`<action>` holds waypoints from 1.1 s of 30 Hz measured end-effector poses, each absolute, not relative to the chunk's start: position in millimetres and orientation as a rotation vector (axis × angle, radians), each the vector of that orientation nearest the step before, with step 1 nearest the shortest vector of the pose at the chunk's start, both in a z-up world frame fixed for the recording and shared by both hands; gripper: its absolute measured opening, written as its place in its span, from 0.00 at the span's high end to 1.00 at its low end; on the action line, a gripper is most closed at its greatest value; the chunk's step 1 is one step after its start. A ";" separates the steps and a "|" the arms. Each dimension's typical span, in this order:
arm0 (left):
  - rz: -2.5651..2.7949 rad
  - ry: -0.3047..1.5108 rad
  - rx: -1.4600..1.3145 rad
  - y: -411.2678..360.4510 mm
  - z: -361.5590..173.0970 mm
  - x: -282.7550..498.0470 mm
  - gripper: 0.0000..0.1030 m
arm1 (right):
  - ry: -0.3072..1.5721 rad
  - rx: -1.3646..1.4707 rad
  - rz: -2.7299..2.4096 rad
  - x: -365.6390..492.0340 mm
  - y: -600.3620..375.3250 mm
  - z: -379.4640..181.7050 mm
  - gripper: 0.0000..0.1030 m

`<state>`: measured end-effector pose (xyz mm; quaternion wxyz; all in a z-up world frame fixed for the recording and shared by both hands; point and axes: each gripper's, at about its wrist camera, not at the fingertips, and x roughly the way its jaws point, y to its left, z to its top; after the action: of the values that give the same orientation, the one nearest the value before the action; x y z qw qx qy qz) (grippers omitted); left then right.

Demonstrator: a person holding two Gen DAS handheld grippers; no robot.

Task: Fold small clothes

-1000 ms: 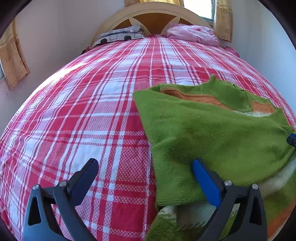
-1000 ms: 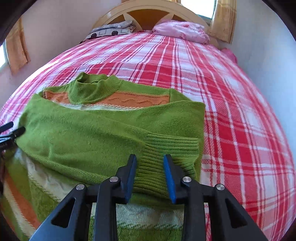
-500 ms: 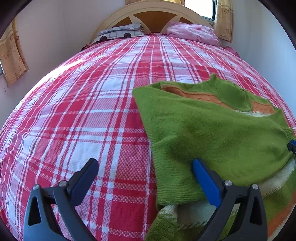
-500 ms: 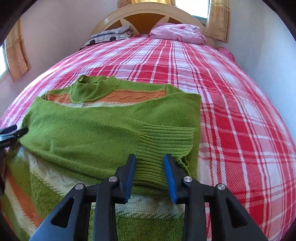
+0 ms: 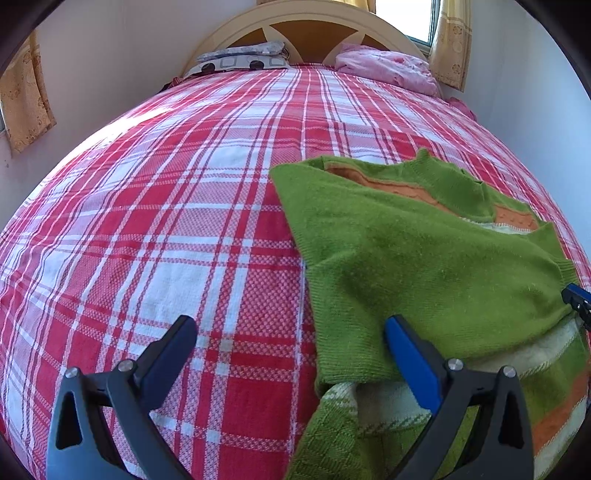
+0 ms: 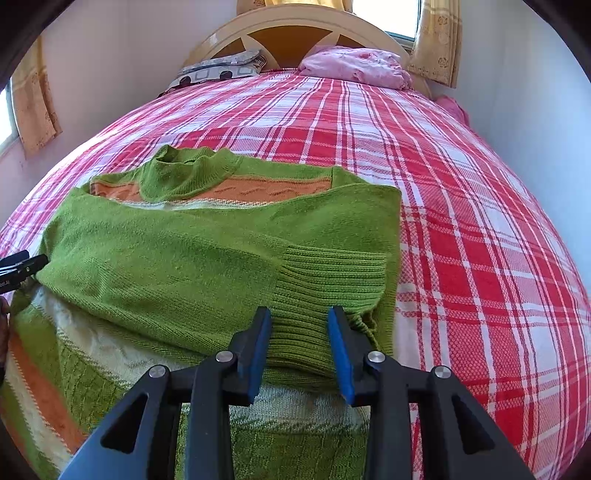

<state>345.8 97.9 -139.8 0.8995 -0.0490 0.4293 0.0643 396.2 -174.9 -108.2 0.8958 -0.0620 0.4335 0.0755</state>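
Since a second ago almost nothing has shifted: the right claw [image 6: 299, 332] has drawn its view back a touch, so the ribbed cuff [image 6: 325, 280] sits slightly farther up between its fingers, and the left claw [image 5: 290, 341] has kept its place over the bed.

The right claw is narrowly spread. Its blue pads [image 6: 341, 350] stand to either side of the ribbed cuff of the green sweater [image 6: 166, 258], with the knit between them; whether the pads actually press on the cloth cannot be told. The cuff ends a sleeve folded across the sweater's body, over the white, green and orange stripes [image 6: 48, 402] lower down.

The left claw is spread wide and holds nothing. Its left finger [image 5: 170, 354] hangs over the red and white plaid bedspread [image 5: 147, 221], and its right finger [image 5: 410, 354] is over the near left edge of the sweater, where another green sleeve lies folded across.

The sweater lies flat on the bedspread, its collar [image 6: 188, 173] pointing toward the headboard [image 6: 295, 29], with an orange band [image 6: 273, 190] just below the collar. At the head of the bed lie a patterned pillow [image 6: 218, 70] and a pink bundle of cloth [image 6: 354, 66]. Yellow curtains [image 6: 436, 40] hang at the window beside it.
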 end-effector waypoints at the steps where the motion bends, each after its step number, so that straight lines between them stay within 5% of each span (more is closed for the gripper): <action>1: 0.133 0.889 -0.103 98.2 -139.7 345.8 0.00 | 0.899 -0.132 0.155 396.5 -174.7 -107.3 0.66; 6: 0.141 0.860 -0.105 98.7 -131.5 331.8 0.00 | 0.855 -0.106 0.195 377.4 -174.1 -90.7 0.39; 33: 0.013 0.778 -0.097 75.6 -96.2 208.6 0.00 | 0.865 -0.111 0.263 247.3 -157.7 -89.4 0.32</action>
<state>208.6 75.6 -96.2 0.9240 -0.0475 0.3793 0.0062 247.3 -157.7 -89.4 0.8980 -0.0534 0.4178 0.1271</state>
